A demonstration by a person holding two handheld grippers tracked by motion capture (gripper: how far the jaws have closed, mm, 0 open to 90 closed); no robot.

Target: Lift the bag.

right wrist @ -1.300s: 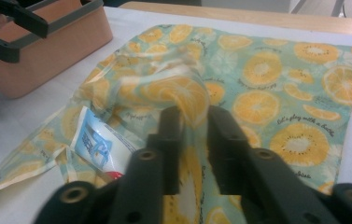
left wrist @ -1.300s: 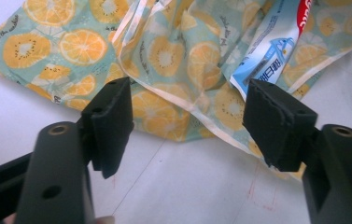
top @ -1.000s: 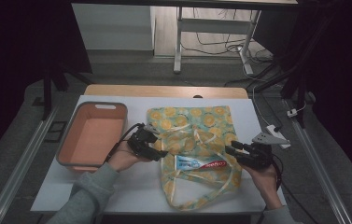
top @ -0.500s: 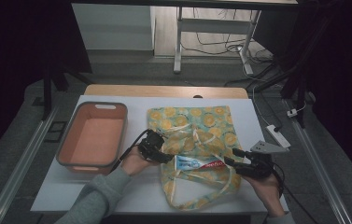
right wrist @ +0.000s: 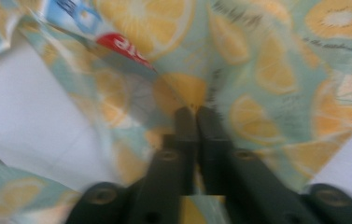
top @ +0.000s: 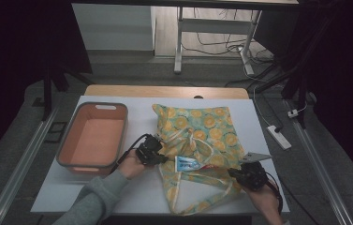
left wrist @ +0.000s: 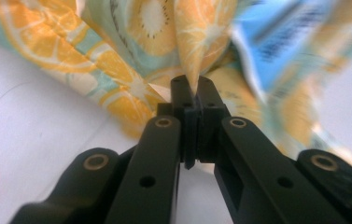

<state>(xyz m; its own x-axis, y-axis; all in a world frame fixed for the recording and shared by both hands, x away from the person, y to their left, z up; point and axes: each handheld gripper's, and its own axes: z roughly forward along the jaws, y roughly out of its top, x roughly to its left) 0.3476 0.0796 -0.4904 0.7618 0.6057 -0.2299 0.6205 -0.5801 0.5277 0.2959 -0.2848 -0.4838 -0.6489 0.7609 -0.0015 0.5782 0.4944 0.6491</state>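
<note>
High view: fabric bag flat on bench, toothpaste tube at its mouth. Left claw & right claw: both just closed, pinching bag cloth. Next, prob.: lift, spread mouth evenly.

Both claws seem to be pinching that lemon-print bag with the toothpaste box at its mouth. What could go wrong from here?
The left claw pinches just a thin fold of the cloth bag, so the fabric might slip out when lifted. The toothpaste box lies only partly inside, so it could slide out if the right claw raises its edge unevenly.
</note>
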